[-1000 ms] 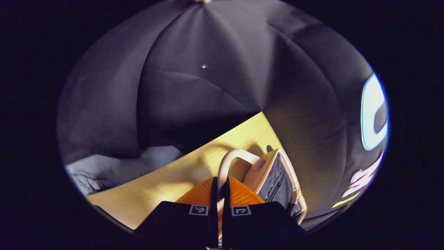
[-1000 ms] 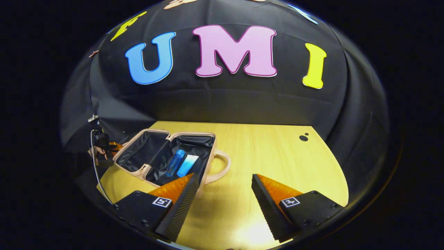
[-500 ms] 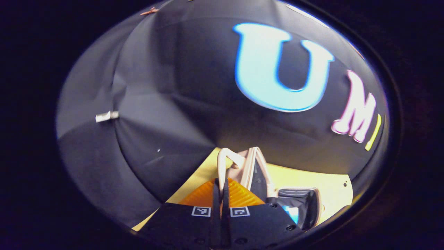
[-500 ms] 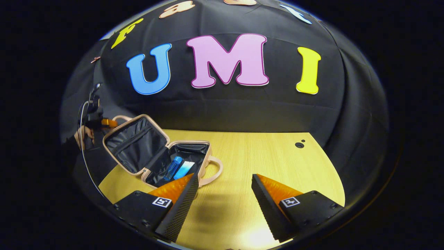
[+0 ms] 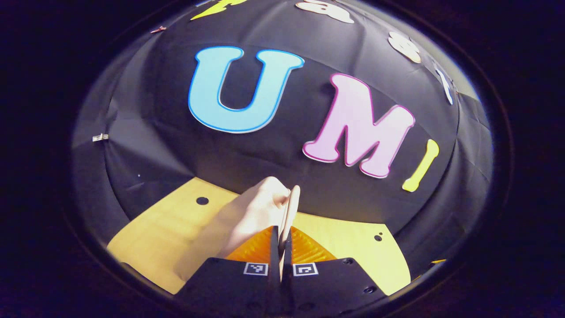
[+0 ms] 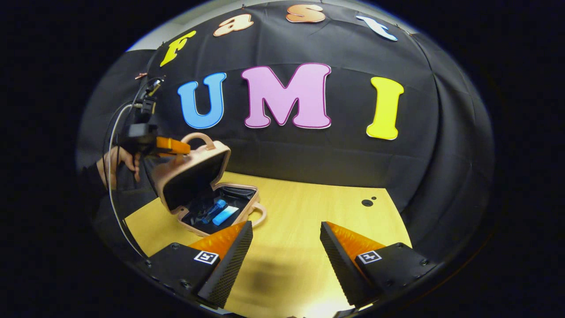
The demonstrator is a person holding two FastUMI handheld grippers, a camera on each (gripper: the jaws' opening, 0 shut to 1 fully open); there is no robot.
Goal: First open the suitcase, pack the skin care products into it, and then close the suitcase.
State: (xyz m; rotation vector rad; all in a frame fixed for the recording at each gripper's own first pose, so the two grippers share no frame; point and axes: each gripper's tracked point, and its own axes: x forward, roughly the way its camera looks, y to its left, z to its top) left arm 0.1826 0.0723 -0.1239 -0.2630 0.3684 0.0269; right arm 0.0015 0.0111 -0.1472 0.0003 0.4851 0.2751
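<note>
In the left gripper view, the left gripper sits at six o'clock with its jaws drawn almost together on the thin pale-pink carry handle of the suitcase lid, which stands edge-on and runs up toward twelve o'clock from between them. The rounded pale-pink shell of the lid bulges out at about ten o'clock from the jaws. Beyond it lies the light wooden counter, with a small dark hole at ten o'clock and another near four o'clock.

In the right gripper view, the right gripper hangs over the counter at six o'clock, jaws spread wide with nothing between them. At about nine o'clock the pale-pink hard-shell suitcase lies with its base flat on the counter and its lid tilted partway over the base. Inside the dark-lined base lie a blue bottle and a light-blue tube, side by side. The left gripper meets the lid's handle at its top edge, and a person's hand holds that gripper's body at nine o'clock, a pale cable trailing down from it.
</note>
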